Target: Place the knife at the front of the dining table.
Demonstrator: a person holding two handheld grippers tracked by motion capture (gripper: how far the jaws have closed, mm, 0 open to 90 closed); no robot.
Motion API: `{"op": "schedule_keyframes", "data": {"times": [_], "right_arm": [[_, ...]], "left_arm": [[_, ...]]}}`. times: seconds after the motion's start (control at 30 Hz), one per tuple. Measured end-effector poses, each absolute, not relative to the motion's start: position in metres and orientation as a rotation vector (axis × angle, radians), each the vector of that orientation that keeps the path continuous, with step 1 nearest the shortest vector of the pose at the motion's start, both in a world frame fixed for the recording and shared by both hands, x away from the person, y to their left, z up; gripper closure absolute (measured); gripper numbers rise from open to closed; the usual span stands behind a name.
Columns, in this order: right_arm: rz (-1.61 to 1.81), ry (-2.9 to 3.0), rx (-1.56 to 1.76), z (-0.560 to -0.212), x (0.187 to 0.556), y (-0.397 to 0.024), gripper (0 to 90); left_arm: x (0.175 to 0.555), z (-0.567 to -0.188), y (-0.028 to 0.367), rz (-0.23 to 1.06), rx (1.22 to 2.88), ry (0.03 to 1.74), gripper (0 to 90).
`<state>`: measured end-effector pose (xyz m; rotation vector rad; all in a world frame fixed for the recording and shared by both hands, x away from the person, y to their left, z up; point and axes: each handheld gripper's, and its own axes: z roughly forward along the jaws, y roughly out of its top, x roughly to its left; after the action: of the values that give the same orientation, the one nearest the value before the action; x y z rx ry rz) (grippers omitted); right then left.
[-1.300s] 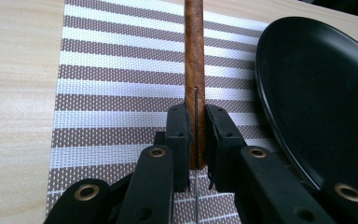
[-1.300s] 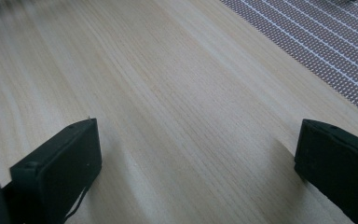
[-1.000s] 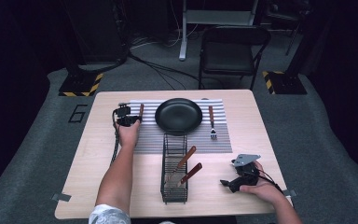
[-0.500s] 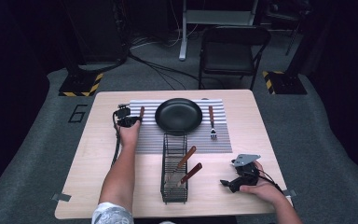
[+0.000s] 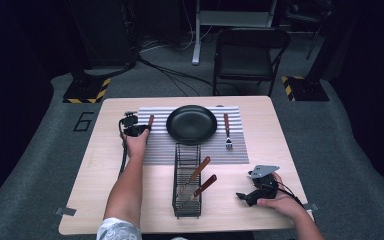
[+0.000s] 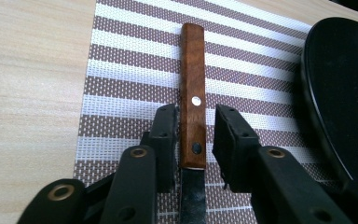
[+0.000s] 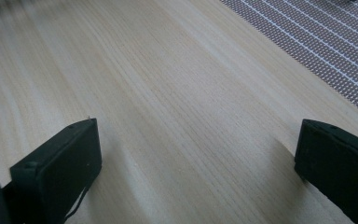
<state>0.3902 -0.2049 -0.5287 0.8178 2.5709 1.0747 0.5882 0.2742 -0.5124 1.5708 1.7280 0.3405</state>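
A knife with a brown wooden handle (image 6: 192, 93) lies on the striped placemat (image 6: 130, 79), left of the black plate (image 6: 340, 93). My left gripper (image 6: 195, 116) is open, its jaws standing either side of the handle's lower end, with a small gap on the right side. In the high view the left gripper (image 5: 132, 127) sits at the mat's left edge beside the knife (image 5: 150, 121). My right gripper (image 7: 196, 154) is wide open over bare wood, with nothing between its jaws. It rests near the table's front right (image 5: 252, 192).
A fork (image 5: 227, 131) lies on the placemat (image 5: 160, 150) right of the black plate (image 5: 191, 124). A black wire rack (image 5: 180, 200) in front of the mat holds two wooden-handled utensils (image 5: 200, 170). A chair (image 5: 250, 55) stands beyond the table.
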Motion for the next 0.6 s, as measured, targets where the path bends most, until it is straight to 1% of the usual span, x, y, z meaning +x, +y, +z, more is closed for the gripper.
{"op": "schedule_keyframes", "data": {"times": [0.13, 0.17, 0.47, 0.6], "right_arm": [[1.075, 2.571, 0.817, -0.529, 0.39, -0.205, 0.0], [1.075, 2.571, 0.817, -0.529, 0.39, -0.205, 0.0], [1.074, 2.571, 0.82, -0.529, 0.39, -0.205, 0.0], [1.073, 2.571, 0.819, -0.529, 0.39, -0.205, 0.0]], "left_arm": [[0.587, -0.508, 0.276, 0.352, 1.563, 1.722, 67.0], [0.586, -0.506, 0.277, 0.358, 1.582, 1.716, 66.4], [0.576, -0.486, 0.281, 0.399, 1.606, 1.682, 59.7], [0.569, -0.478, 0.282, 0.389, 1.615, 1.664, 58.3]]}}
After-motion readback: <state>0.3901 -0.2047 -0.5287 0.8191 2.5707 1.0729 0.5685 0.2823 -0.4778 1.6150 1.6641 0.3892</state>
